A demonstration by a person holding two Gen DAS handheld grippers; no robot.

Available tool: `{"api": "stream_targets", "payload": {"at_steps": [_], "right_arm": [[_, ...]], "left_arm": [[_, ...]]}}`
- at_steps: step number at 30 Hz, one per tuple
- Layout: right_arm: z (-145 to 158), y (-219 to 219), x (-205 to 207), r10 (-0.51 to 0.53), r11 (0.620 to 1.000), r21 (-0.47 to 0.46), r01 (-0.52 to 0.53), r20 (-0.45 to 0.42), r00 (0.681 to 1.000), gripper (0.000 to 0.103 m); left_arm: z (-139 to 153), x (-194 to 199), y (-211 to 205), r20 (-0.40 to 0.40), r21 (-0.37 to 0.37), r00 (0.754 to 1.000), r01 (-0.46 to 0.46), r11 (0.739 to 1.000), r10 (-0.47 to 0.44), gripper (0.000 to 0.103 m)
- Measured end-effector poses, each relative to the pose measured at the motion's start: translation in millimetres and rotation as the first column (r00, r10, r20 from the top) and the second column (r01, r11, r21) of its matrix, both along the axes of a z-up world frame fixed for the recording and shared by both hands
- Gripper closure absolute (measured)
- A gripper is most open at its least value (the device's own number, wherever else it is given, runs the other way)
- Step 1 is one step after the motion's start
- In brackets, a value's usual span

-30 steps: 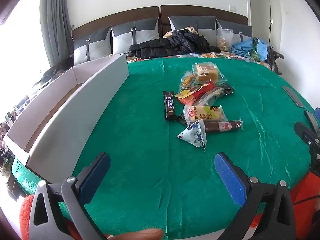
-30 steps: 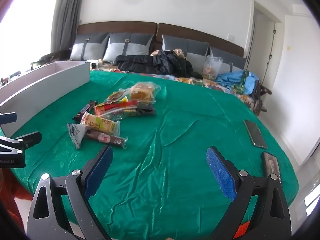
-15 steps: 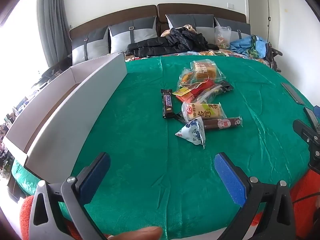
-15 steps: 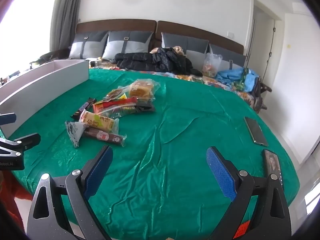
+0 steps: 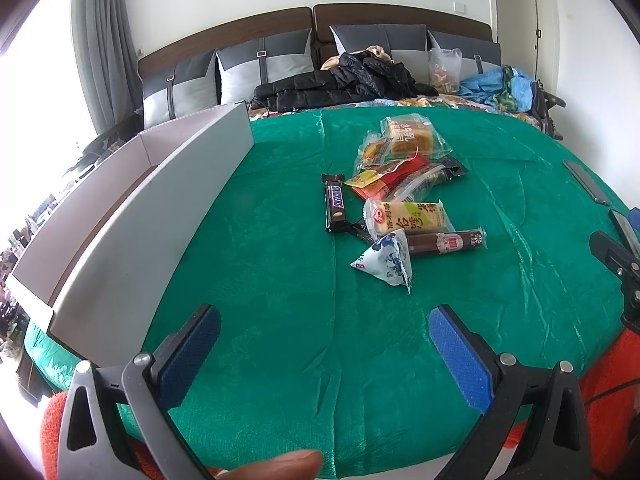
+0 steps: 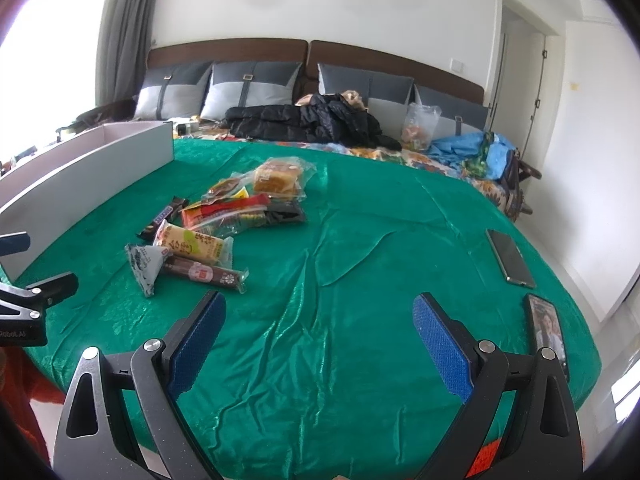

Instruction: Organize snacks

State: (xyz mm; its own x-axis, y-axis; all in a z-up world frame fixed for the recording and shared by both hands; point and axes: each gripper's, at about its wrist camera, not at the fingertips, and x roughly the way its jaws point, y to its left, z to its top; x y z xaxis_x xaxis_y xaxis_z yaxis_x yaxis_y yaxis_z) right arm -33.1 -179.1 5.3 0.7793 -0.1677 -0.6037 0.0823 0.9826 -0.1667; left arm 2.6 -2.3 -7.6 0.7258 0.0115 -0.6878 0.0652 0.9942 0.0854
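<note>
Hovering: both hand-held grippers, left (image 5: 324, 344) and right (image 6: 316, 332), spread, empty | triangular pouch (image 5: 386, 260): light, crinkly, slippery; pinch sealed edge.

The chocolate bar (image 6: 163, 217) is half hidden behind the rice cracker packet (image 6: 192, 243); the box (image 5: 132, 216) runs off the left edge, its inside out of sight; the lower phone (image 5: 624, 227) is cut by the right edge; wrapper print is too small to read.
</note>
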Motion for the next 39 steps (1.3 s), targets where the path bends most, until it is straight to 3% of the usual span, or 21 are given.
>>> {"api": "stream_targets", "payload": {"at_steps": [28, 39], "right_arm": [[-7.1, 0.2, 5.3, 0.002, 1.0, -0.005, -0.002, -0.047, 0.999, 0.007], [-15.7, 2.9, 7.8, 0.016, 1.0, -0.007, -0.016, -0.084, 0.996, 0.007]], "left_arm": [[-11.7, 5.2, 2.4, -0.049, 0.006, 0.999, 0.003, 1.0, -0.003, 0.0], [-49.5, 33.3, 11.6, -0.222, -0.067, 0.975, -0.023, 0.997, 0.007, 0.0]]}}
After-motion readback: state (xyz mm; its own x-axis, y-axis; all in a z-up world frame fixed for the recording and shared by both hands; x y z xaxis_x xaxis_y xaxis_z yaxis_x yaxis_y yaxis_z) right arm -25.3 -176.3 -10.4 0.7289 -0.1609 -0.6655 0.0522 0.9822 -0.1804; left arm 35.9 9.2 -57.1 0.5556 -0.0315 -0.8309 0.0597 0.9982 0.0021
